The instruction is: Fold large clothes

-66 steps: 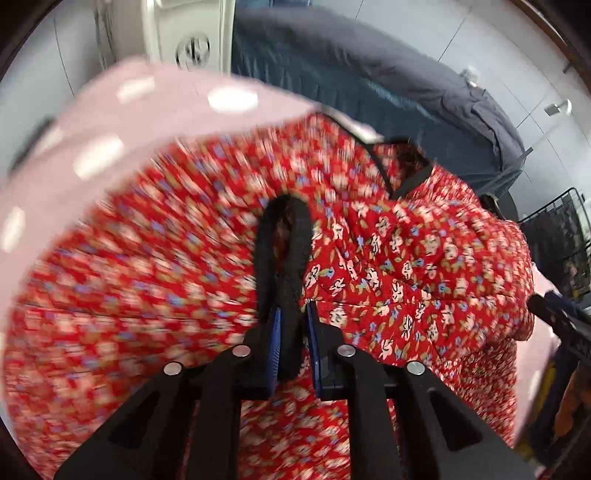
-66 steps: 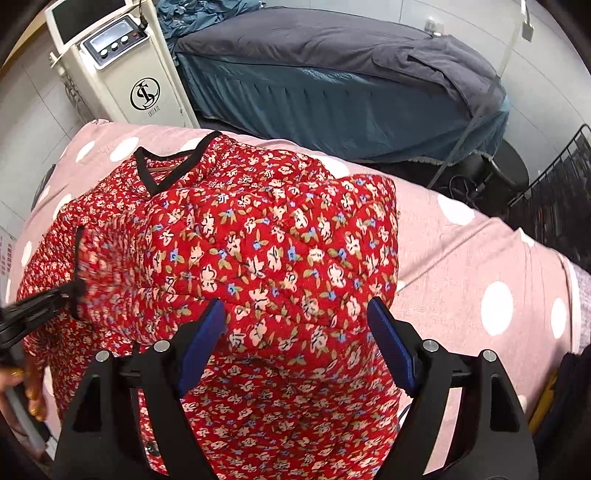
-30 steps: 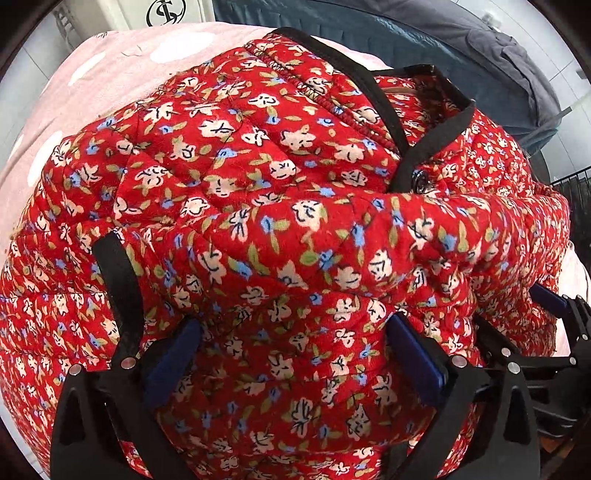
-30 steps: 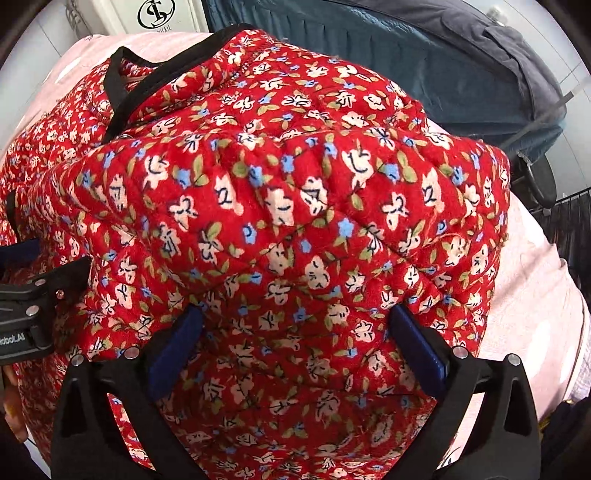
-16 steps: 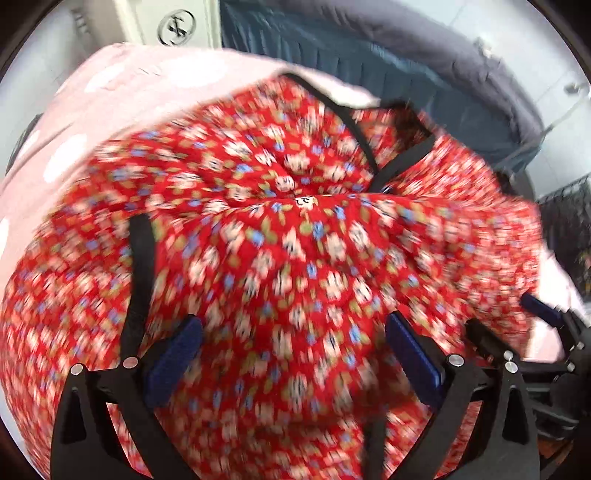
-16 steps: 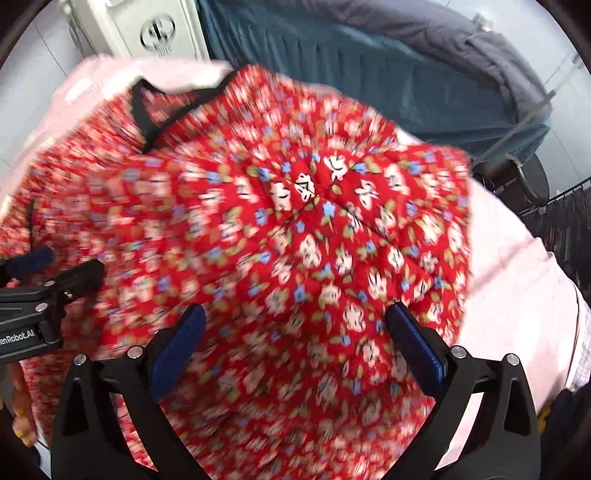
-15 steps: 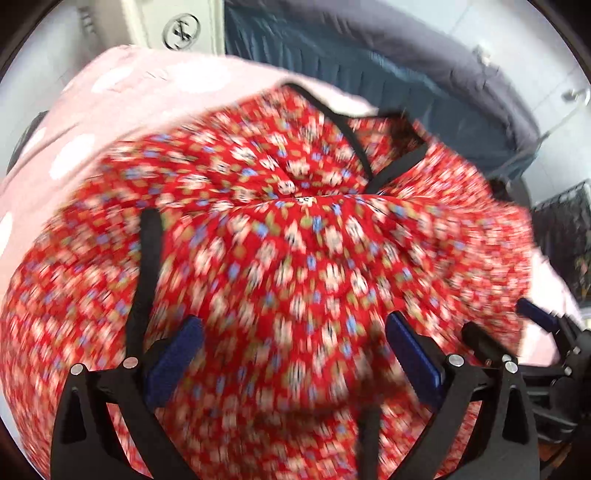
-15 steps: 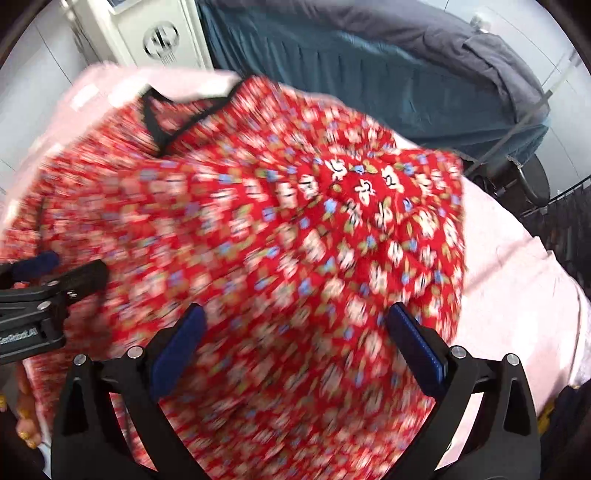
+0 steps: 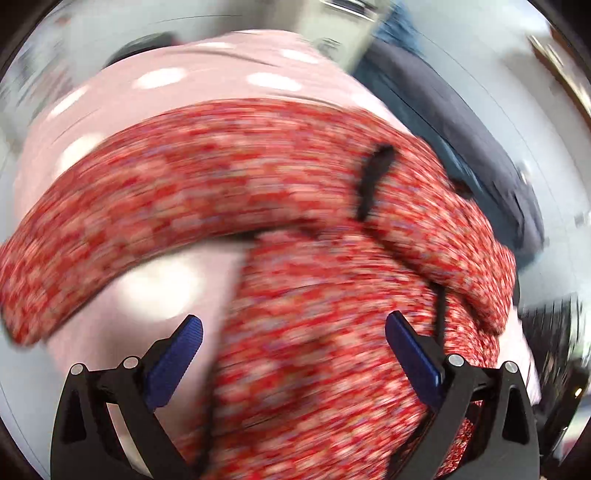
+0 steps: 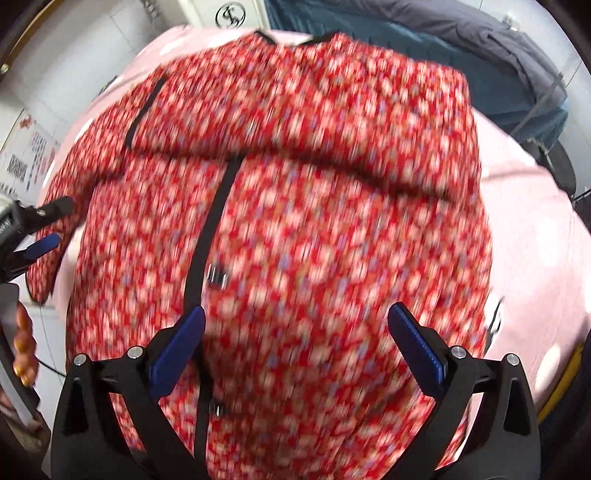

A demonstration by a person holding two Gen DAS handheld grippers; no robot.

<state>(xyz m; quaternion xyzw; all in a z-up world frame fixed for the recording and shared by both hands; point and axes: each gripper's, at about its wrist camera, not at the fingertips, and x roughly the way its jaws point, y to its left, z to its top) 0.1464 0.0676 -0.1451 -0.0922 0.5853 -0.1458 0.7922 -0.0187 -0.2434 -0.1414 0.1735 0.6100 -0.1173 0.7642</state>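
A red quilted floral jacket (image 10: pixel 314 221) with black trim lies on a pink polka-dot sheet (image 10: pixel 535 236). Both sleeves are folded across its chest. It also fills the left wrist view (image 9: pixel 332 314), blurred by motion, with one sleeve (image 9: pixel 147 199) lying across. My right gripper (image 10: pixel 295 339) is open and empty above the jacket's lower front. My left gripper (image 9: pixel 293 350) is open and empty over the jacket's left edge; it also shows at the left of the right wrist view (image 10: pixel 40 229).
A bed with a dark grey cover (image 10: pixel 461 33) stands behind the sheet. A white machine (image 10: pixel 229 14) stands at the back. A black wire basket (image 9: pixel 554 325) is at the right edge.
Both grippers have pulled back from the jacket's folded sleeves toward its lower half. The left view has swung left, so bare pink sheet shows beside the jacket.
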